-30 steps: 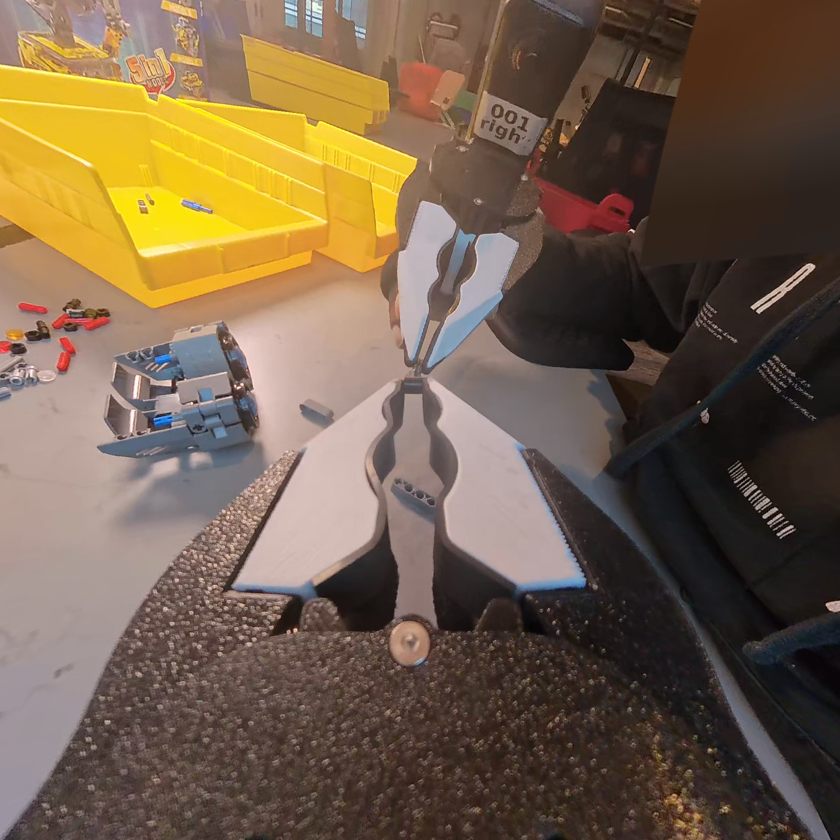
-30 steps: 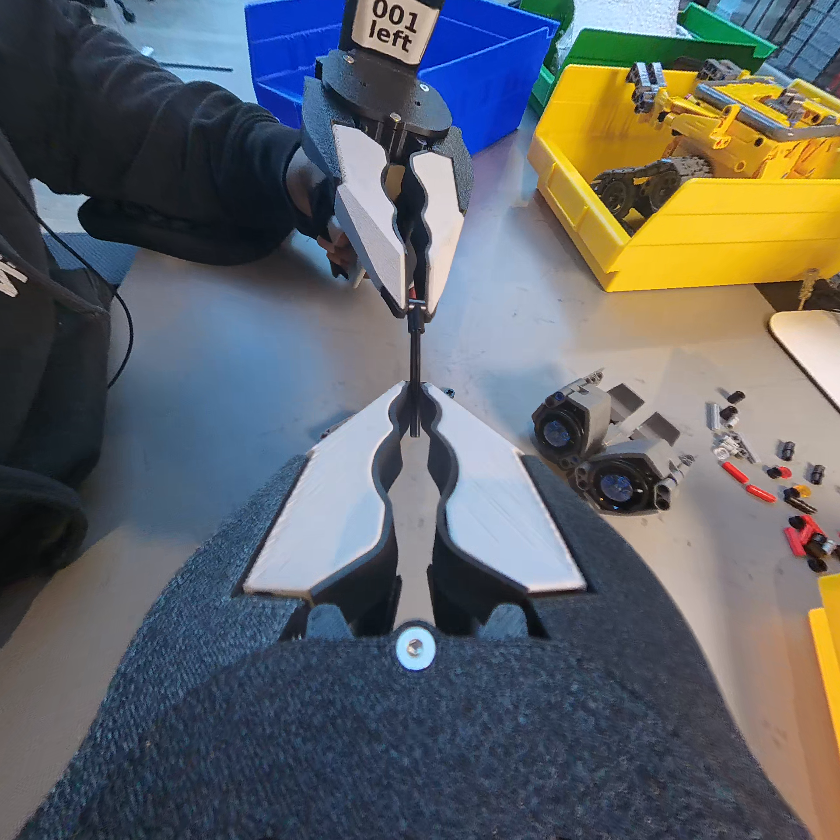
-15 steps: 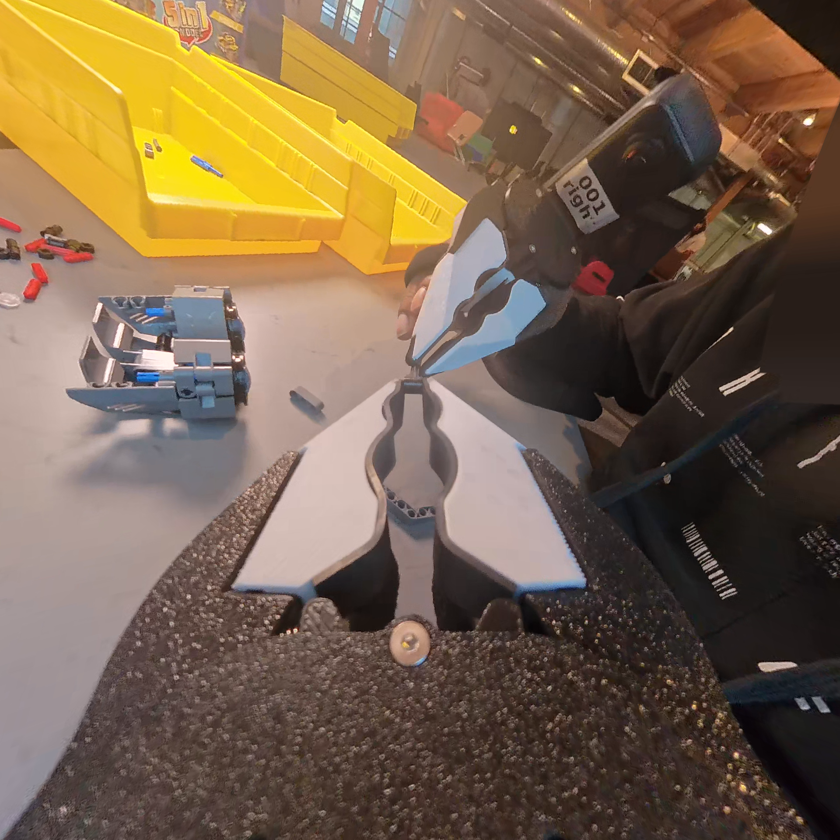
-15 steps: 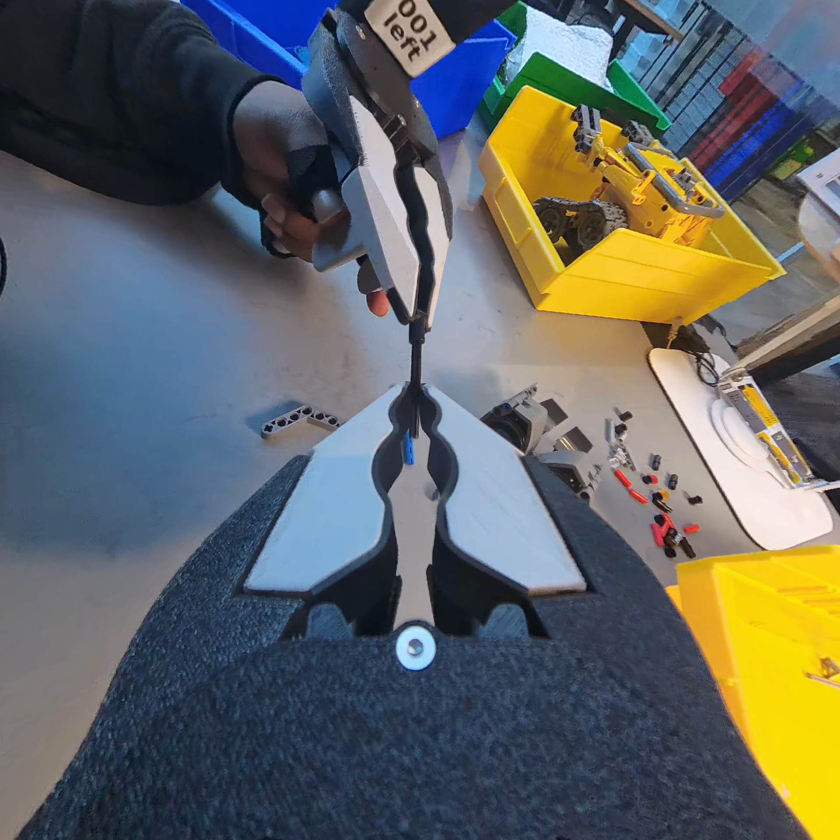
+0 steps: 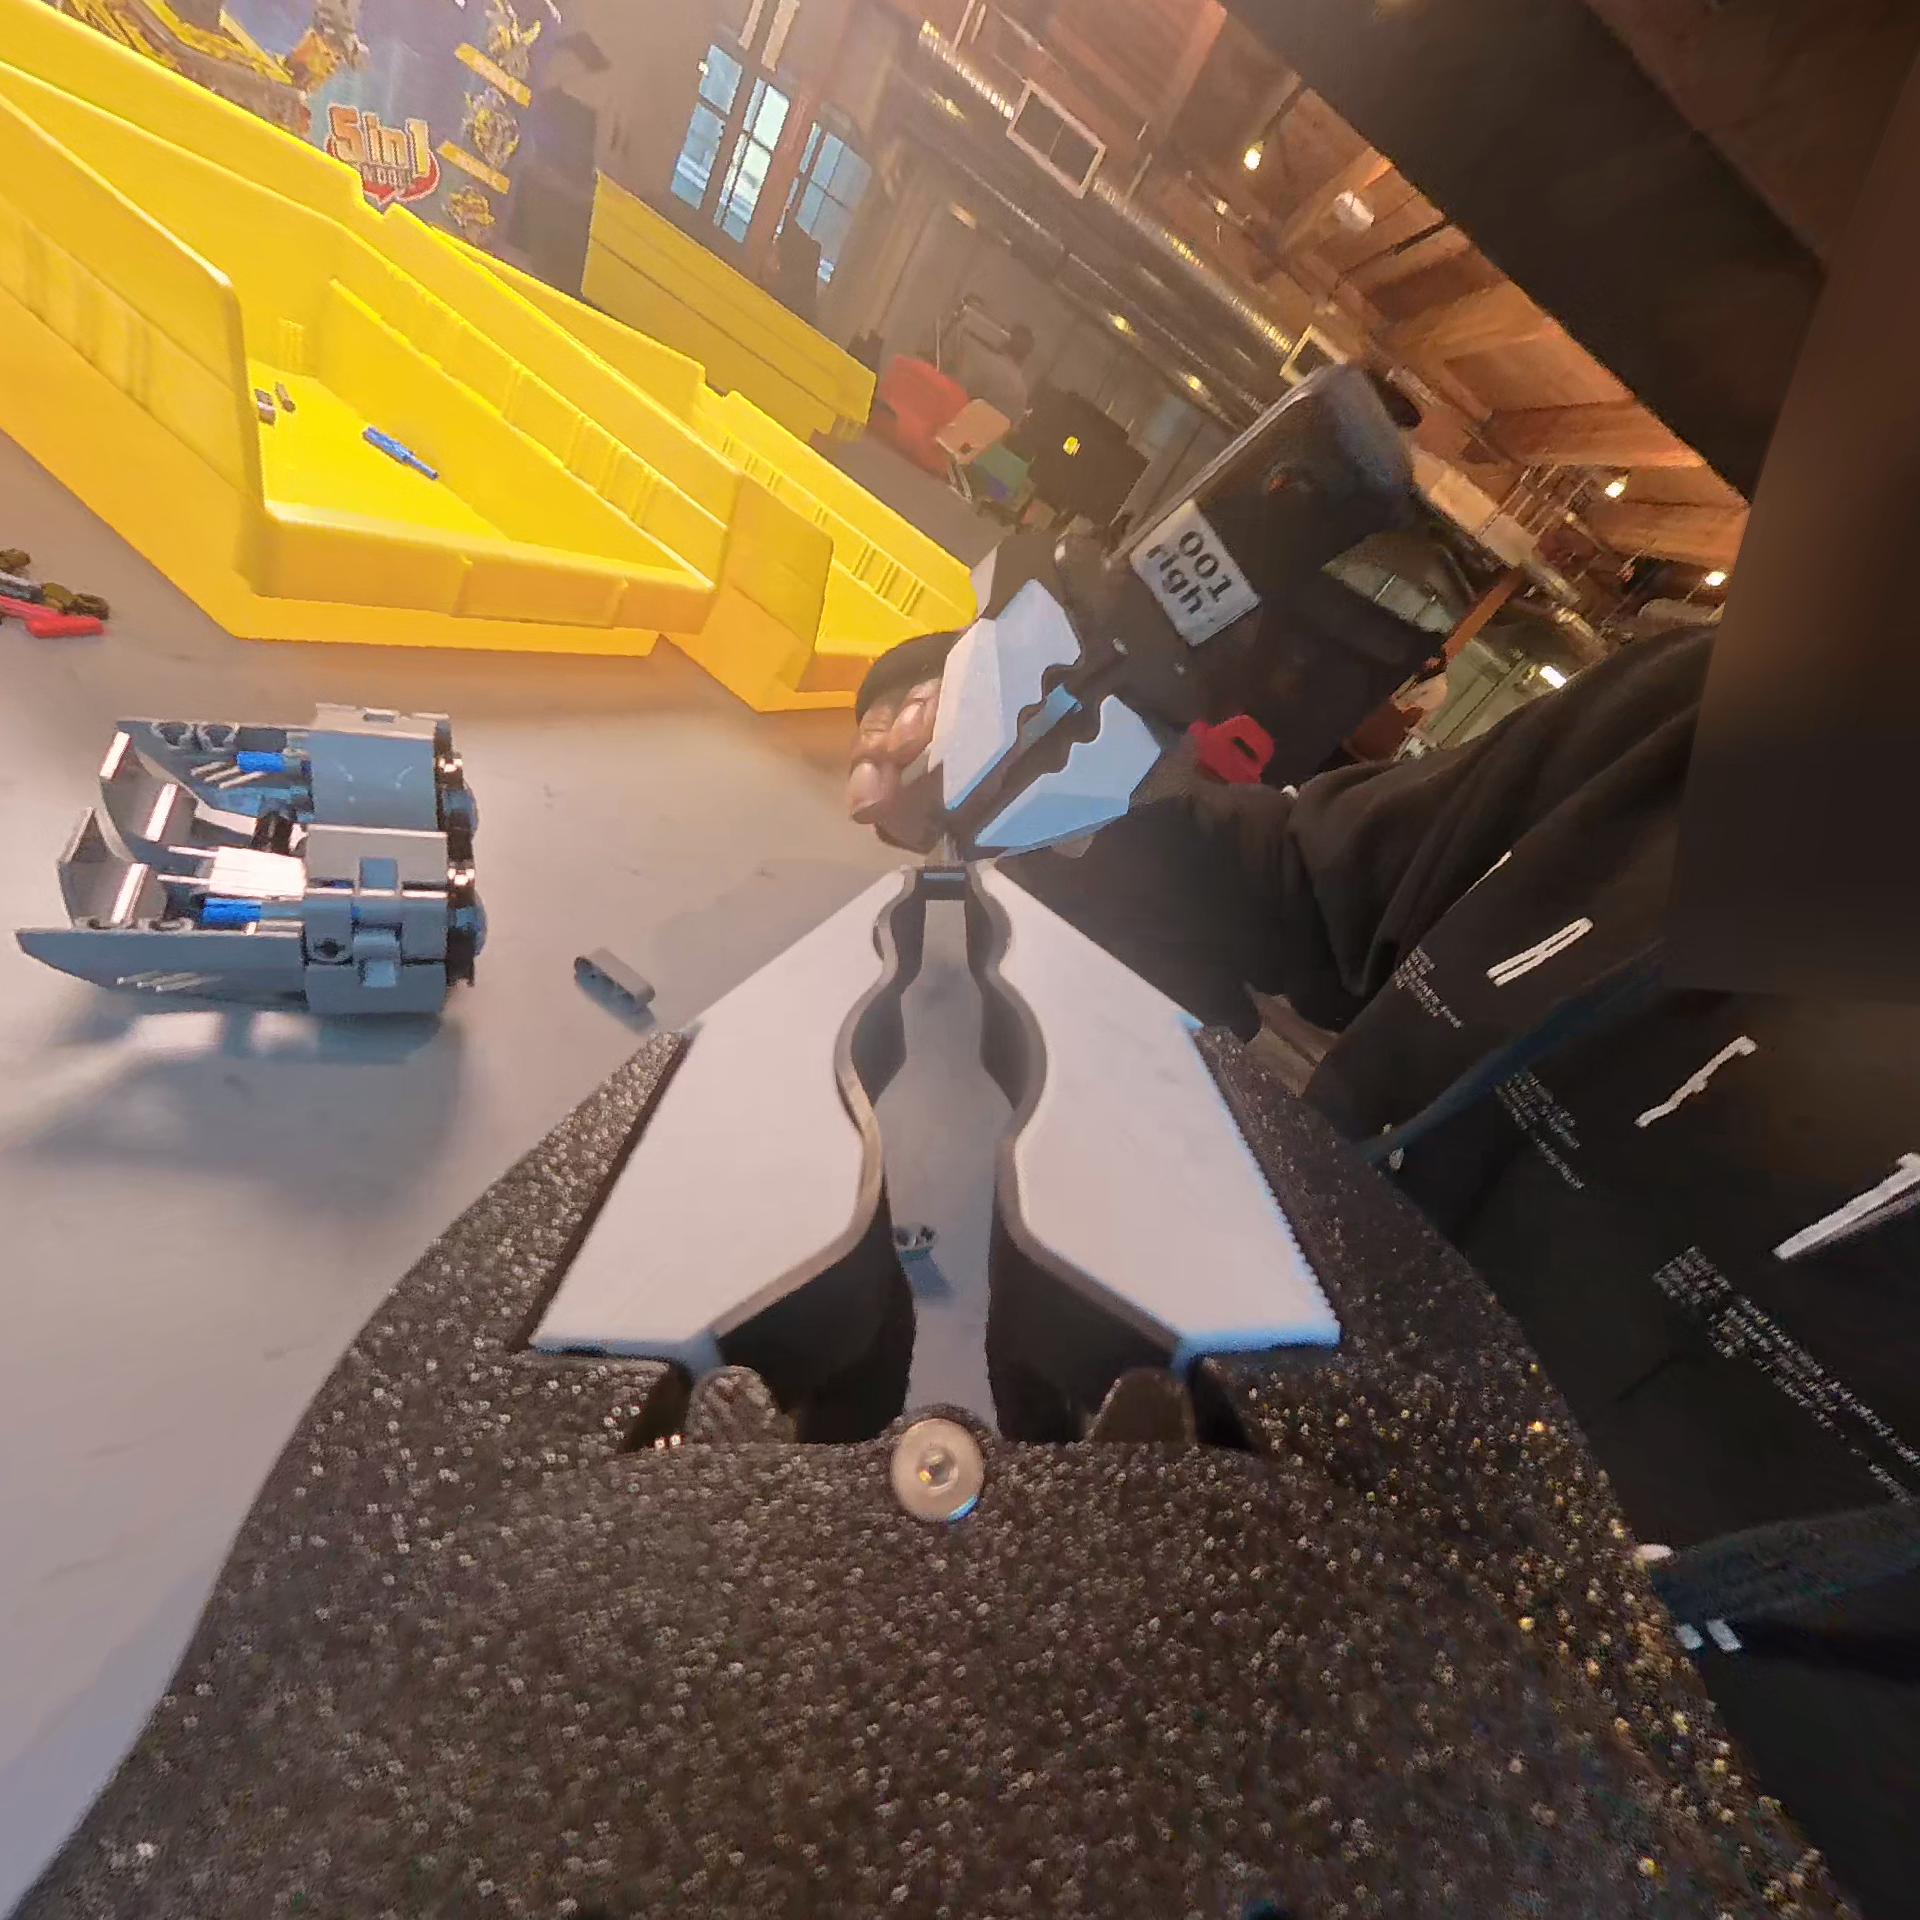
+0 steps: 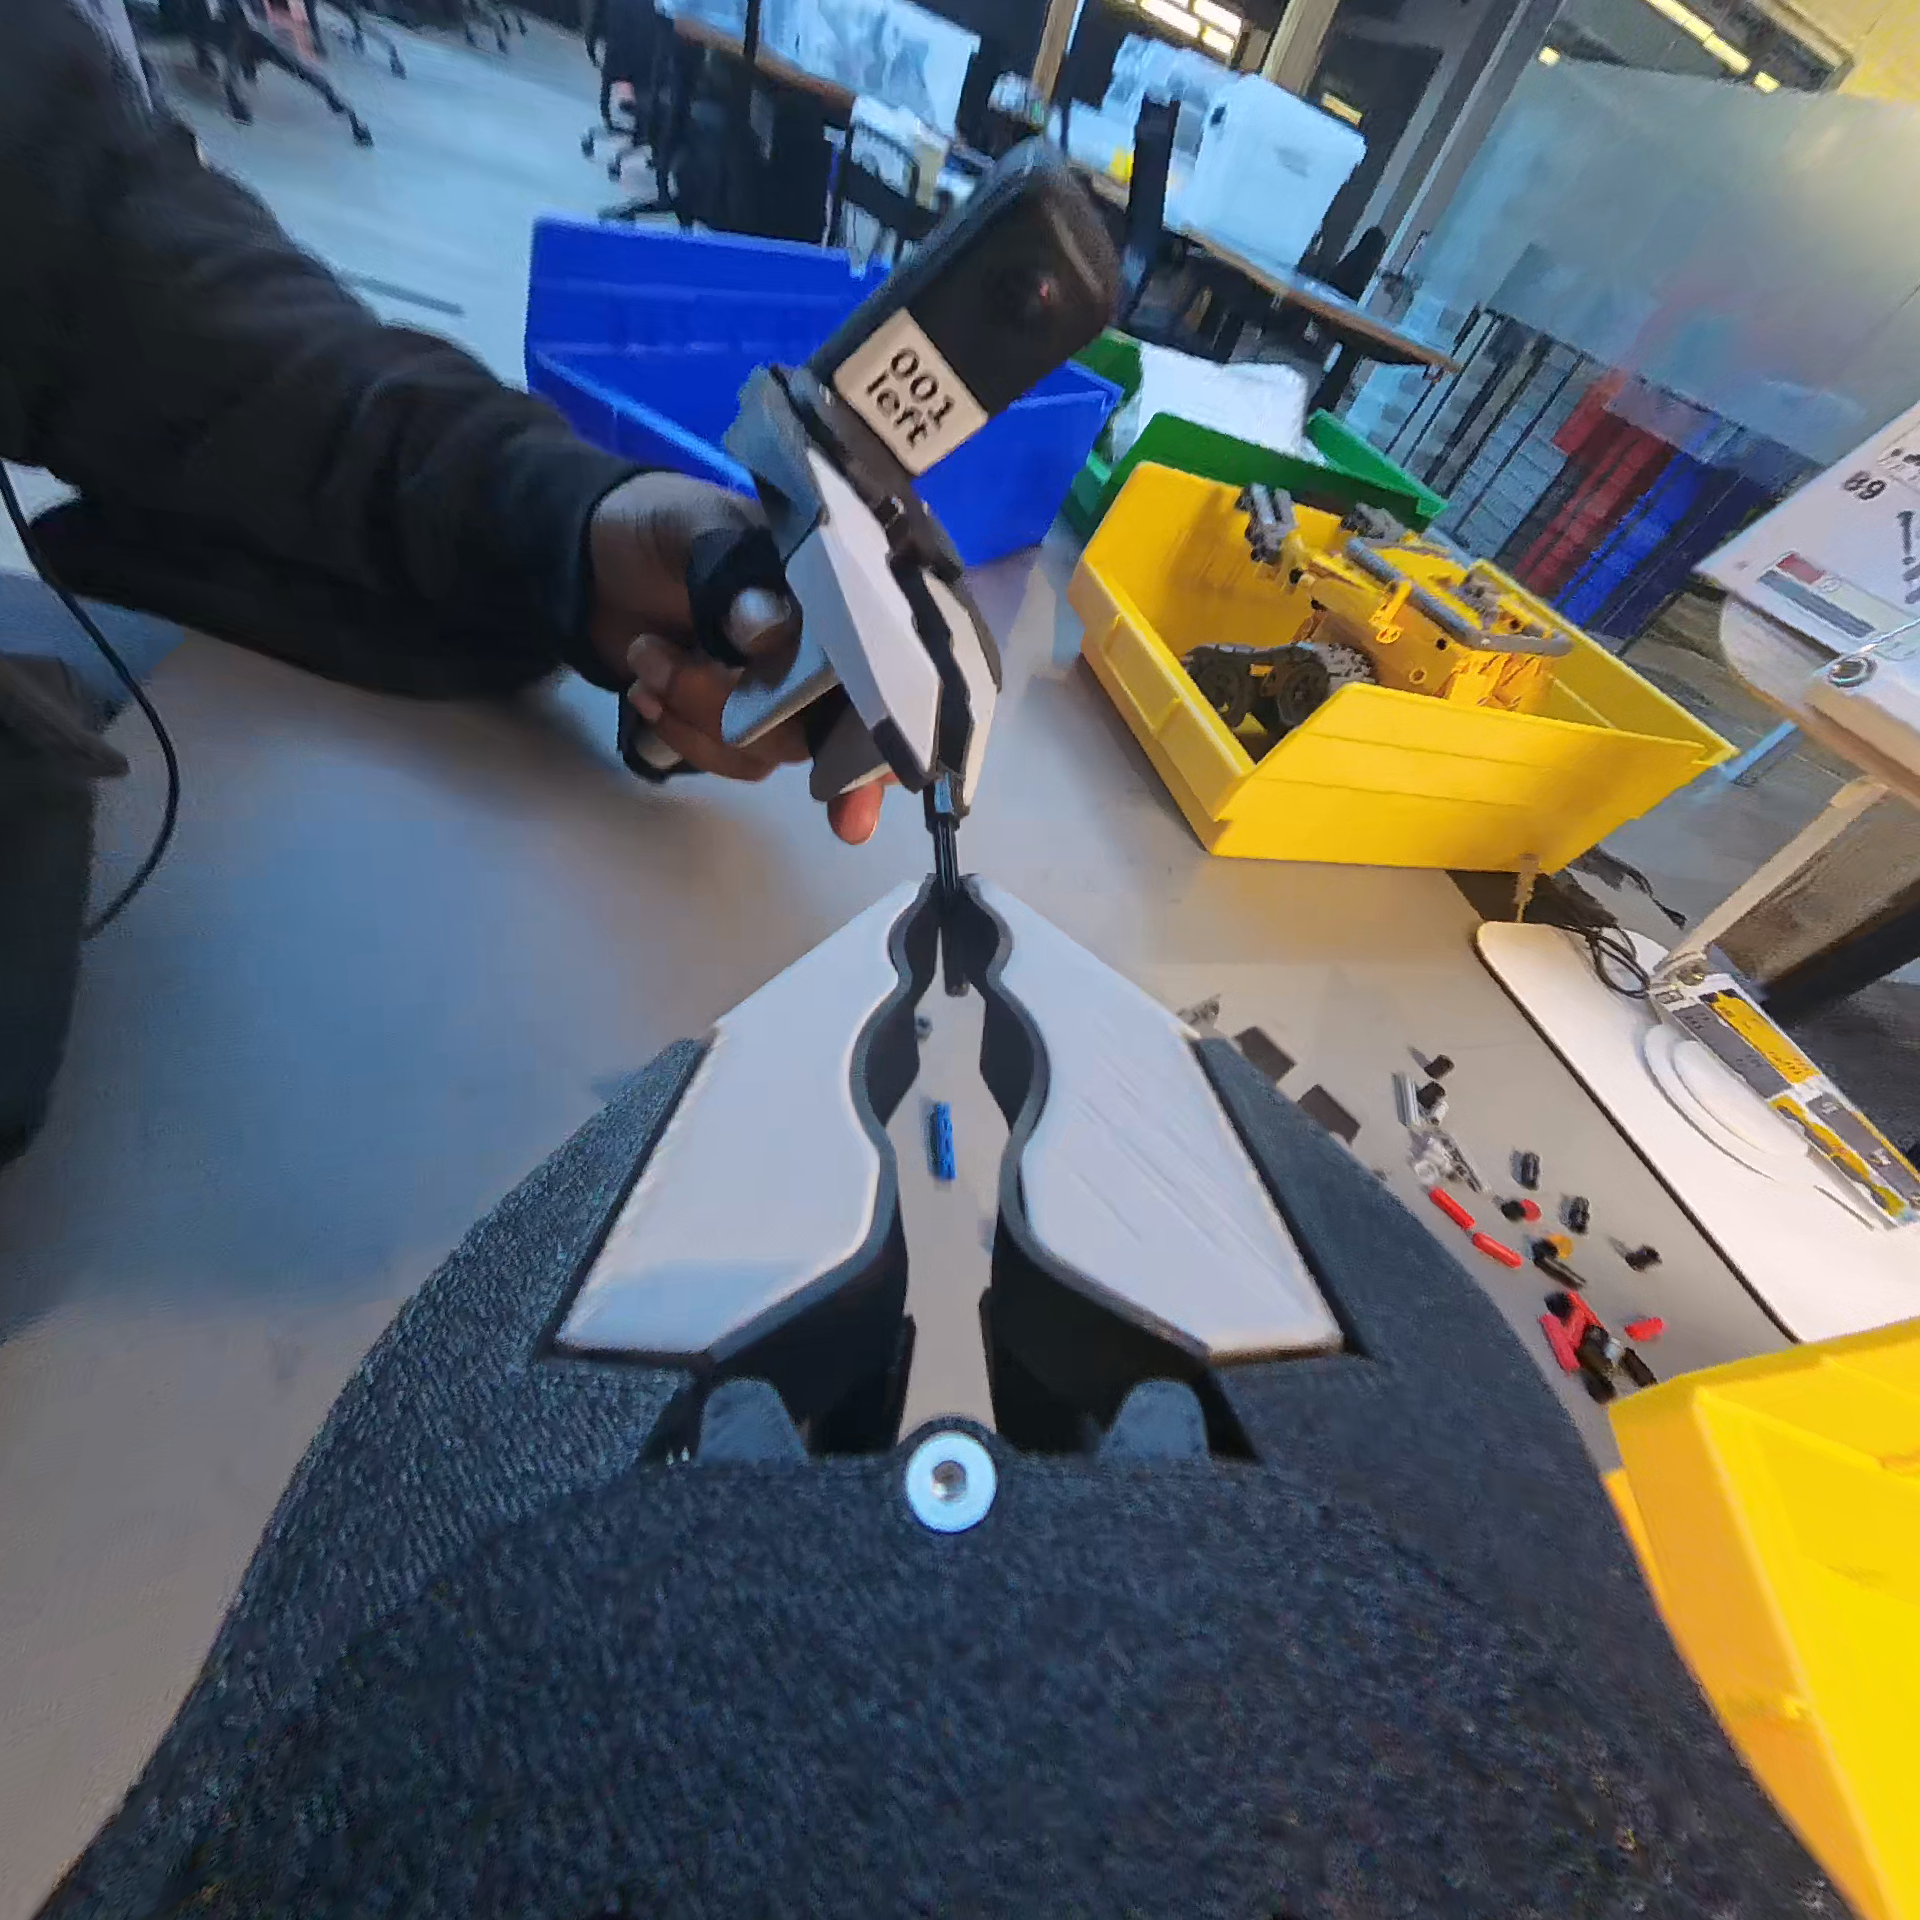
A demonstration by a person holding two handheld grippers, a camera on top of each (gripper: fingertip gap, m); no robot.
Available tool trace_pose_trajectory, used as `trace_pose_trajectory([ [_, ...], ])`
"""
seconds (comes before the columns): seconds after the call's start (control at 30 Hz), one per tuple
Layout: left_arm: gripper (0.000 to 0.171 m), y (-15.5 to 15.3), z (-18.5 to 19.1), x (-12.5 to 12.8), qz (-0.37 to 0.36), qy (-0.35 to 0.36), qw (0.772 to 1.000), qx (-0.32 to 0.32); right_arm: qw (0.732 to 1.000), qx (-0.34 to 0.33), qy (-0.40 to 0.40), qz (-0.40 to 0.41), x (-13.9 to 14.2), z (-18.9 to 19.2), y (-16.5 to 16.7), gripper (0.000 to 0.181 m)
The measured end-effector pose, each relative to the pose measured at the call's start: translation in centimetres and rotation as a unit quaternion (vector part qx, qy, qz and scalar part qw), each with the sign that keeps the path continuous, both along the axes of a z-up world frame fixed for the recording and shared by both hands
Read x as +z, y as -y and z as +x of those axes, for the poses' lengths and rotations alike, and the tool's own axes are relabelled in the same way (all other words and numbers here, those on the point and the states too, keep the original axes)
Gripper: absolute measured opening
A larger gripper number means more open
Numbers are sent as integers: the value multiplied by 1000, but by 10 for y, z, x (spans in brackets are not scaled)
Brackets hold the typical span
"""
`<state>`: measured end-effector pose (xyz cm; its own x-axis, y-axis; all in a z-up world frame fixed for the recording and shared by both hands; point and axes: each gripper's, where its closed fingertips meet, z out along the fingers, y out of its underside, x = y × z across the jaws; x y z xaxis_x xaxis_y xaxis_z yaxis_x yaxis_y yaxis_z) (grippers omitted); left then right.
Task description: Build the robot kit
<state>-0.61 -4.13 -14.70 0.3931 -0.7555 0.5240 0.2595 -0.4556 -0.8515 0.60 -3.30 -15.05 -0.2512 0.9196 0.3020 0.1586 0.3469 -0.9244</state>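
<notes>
A thin black rod-shaped building-toy piece (image 6: 947, 862) is gripped at both ends above a grey table (image 6: 436, 935), the left gripper (image 5: 943, 883) and the right gripper (image 6: 951, 904) meeting tip to tip. In the right wrist view the right gripper's jaws are seen closed down to the rod's width, the near end of the rod pinched between them; the far end is clamped in the nearly closed tips of the left gripper (image 6: 951, 795), held in a person's hand (image 6: 707, 644) in a black sleeve. In the left wrist view only a small dark end of the rod (image 5: 943, 881) is visible between the left gripper's tips, with the right gripper (image 5: 971, 847) directly beyond.

Compared with the frames of a second earlier, both grippers are shown rolled over, so that the table and the background are tilted, and a small blue pin (image 6: 941, 1141) on the table is now framed between the right gripper's fingers.

A grey block-built assembly with blue pins (image 5: 281, 862) is seen lying at the left, a small dark grey beam (image 5: 615, 977) just beside it, and open yellow plastic bins (image 5: 436, 488) beyond. At the right, a yellow toy vehicle in a yellow bin (image 6: 1371, 665), a blue bin (image 6: 675, 322) and scattered red and black pins (image 6: 1538, 1247) are visible.
</notes>
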Motion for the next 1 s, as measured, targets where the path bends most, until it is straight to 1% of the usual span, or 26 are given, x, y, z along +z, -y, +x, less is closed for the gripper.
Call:
trace_pose_trajectory([
  [0.07, 7, -2, -2, 7, -10, 39, 999, 0, 999, 4, -34, -5, 12, 1, -2, 6],
  [0.1, 7, -2, -3, 9, -17, 56, 998, -2, 999, 5, -45, 2, 15, 3, -3, 12],
  [0.13, 7, -1, -4, 11, -23, 73, 997, -4, 999, 9, -45, 6, 15, 4, -3, 13],
  [0.2, 6, 0, -6, 14, -32, 99, 995, -10, 999, 7, -47, 11, 15, 4, -2, 11],
  [0.3, 7, 2, -3, 17, -34, 109, 993, -21, 998, 3, -57, 24, 18, 4, 1, 3],
  [0.47, 7, 6, -1, 20, -49, 140, 988, -35, 998, 16, -52, 22, 22, 6, 6, 2],
  [0.53, 7, 8, 0, 19, -48, 132, 989, -39, 998, 16, -50, 31, 21, 7, 8, 1],
  [1.0, 6, 10, 2, 12, -47, 97, 994, -35, 999, 20, -43, 18, 16, 7, 11, 1],
])
